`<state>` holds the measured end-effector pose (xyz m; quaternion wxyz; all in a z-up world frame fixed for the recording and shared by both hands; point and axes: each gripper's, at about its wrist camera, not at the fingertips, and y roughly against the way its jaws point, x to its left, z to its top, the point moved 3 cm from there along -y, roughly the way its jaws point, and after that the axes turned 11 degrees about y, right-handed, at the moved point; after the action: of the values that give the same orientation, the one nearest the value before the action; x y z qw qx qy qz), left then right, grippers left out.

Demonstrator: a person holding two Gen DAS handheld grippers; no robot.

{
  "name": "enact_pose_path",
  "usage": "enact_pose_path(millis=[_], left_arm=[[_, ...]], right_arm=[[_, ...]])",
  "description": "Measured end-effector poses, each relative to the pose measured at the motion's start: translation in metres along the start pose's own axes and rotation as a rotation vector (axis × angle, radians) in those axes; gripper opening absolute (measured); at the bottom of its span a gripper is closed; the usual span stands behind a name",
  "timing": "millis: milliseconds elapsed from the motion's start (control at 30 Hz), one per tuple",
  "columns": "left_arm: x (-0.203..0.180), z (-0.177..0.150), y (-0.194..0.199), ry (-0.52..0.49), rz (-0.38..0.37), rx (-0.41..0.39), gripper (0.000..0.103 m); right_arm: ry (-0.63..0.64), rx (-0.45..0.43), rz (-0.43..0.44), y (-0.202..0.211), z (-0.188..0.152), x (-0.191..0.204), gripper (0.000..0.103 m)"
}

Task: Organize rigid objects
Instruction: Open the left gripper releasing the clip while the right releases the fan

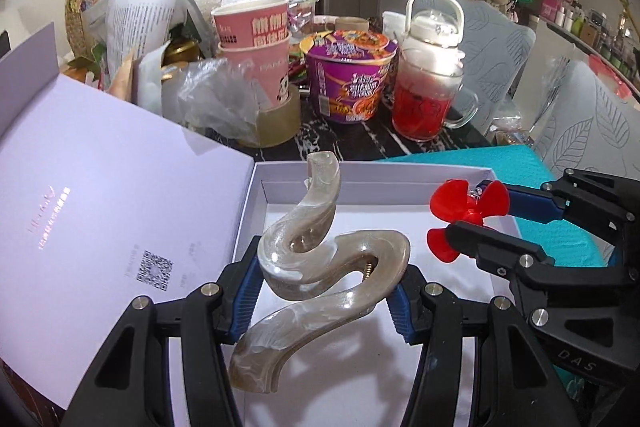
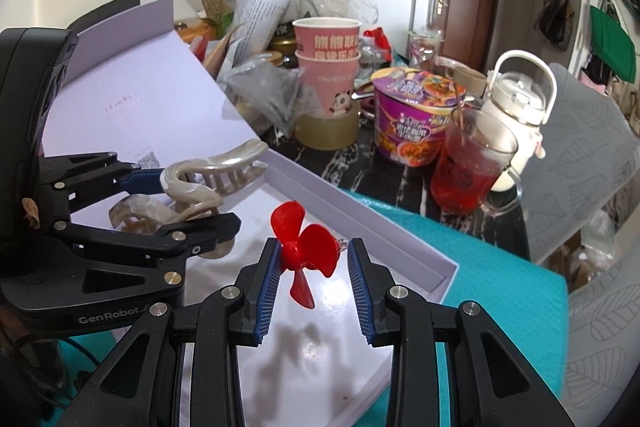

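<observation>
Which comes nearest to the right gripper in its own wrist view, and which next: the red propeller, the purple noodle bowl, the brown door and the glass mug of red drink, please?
From the right gripper, nearest first:
1. Red propeller, between its fingers.
2. Glass mug of red drink, ahead to the right on the dark table.
3. Purple noodle bowl, just behind the mug.
4. Brown door, across the room.

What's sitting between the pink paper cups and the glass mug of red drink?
A purple instant noodle bowl stands between the pink cups and the red-drink mug, clearest in the left wrist view.
</observation>
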<state>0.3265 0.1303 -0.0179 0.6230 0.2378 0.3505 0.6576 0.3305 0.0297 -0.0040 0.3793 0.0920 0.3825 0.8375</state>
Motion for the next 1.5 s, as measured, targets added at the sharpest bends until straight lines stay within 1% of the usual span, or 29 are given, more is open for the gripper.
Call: enact_pose_path(millis=[100,167,367,467,533,600,633,667,733,867,1167,1200,1267,1300,1500], left_arm=[[0.001,-0.002,-0.008,0.005,0.006,0.023,0.055],[0.001,-0.004,-0.012,0.008,0.005,0.036,0.055],[0.000,-0.004,-0.016,0.002,0.031,0.037,0.055],[0.001,-0.002,-0.017,0.018,0.006,0.059,0.055],[0.001,-0.002,-0.018,0.030,0.005,0.072,0.056],[0.001,-0.002,-0.015,0.024,0.037,0.058,0.067],[0.001,-0.001,-0.013,0.023,0.046,0.046,0.078],[0.001,0.000,-0.010,0.026,0.045,0.036,0.081],[0.003,0.001,-0.004,0.036,0.038,0.024,0.081],[0.006,0.004,0.003,0.042,0.051,0.006,0.081],[0.012,0.006,0.011,0.054,0.068,-0.005,0.081],[0.012,0.007,0.013,0.055,0.070,-0.008,0.081],[0.013,0.008,0.018,0.055,0.076,-0.021,0.081],[0.014,0.009,0.021,0.057,0.081,-0.028,0.081],[0.015,0.009,0.041,0.077,0.090,-0.053,0.081]], right_arm=[[0.002,0.023,-0.009,-0.006,-0.002,0.000,0.034],[-0.009,0.032,0.006,-0.009,-0.004,-0.002,0.034],[-0.024,0.052,-0.007,-0.011,-0.005,-0.007,0.034],[-0.024,0.052,-0.022,-0.010,-0.004,-0.007,0.034],[-0.024,0.049,-0.027,-0.008,-0.004,-0.007,0.034],[-0.022,0.048,-0.037,-0.006,-0.003,-0.007,0.034],[-0.022,0.048,-0.042,-0.005,-0.003,-0.008,0.034],[-0.024,0.047,-0.043,-0.004,-0.003,-0.008,0.034],[-0.029,0.045,-0.042,-0.003,-0.002,-0.009,0.034],[-0.038,0.042,-0.043,-0.001,-0.002,-0.011,0.034],[-0.025,0.050,-0.046,0.001,-0.002,-0.007,0.035],[-0.027,0.052,-0.052,0.002,-0.001,-0.008,0.036],[-0.034,0.047,-0.059,0.004,-0.001,-0.010,0.046],[-0.033,0.046,-0.060,0.005,-0.001,-0.010,0.048],[-0.031,0.022,-0.073,0.021,0.005,-0.011,0.049]])
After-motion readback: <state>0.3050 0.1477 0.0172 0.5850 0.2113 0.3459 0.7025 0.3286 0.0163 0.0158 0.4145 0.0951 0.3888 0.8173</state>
